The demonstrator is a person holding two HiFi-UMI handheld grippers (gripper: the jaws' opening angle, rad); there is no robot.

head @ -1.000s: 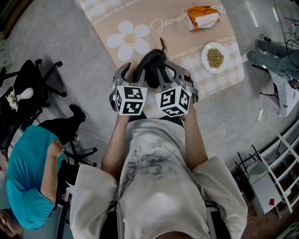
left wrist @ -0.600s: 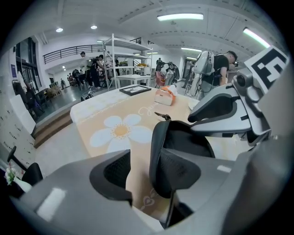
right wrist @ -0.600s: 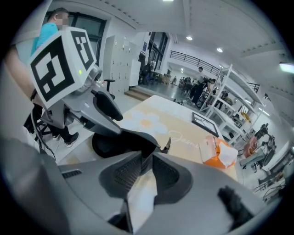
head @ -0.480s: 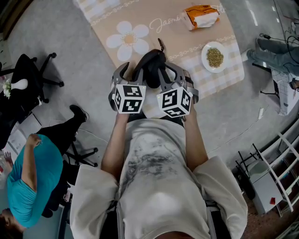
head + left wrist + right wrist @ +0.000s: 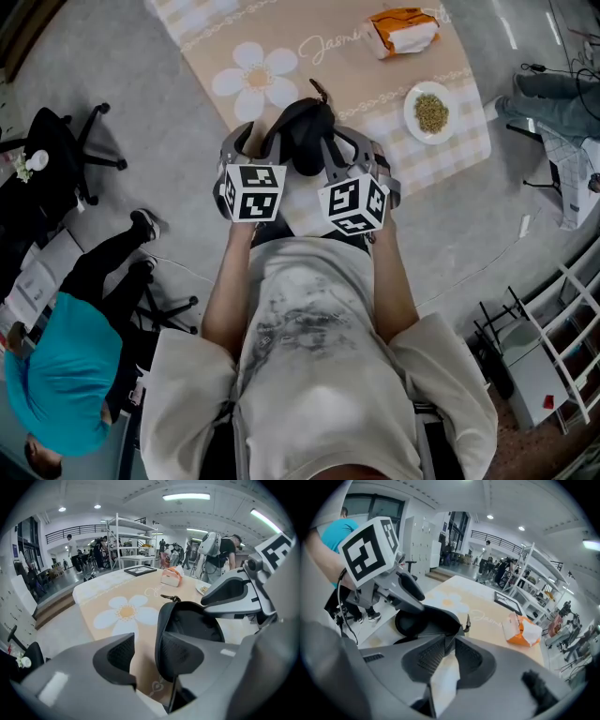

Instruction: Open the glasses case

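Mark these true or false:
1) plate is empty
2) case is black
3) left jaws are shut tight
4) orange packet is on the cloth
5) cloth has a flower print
1. False: the plate holds greenish grains.
2. True: the case is black.
3. False: the left gripper's jaws stand apart, with the cloth showing between them, though they have just been closing.
4. True: the packet lies on the cloth, beyond the plate.
5. True: a white flower is printed on it.
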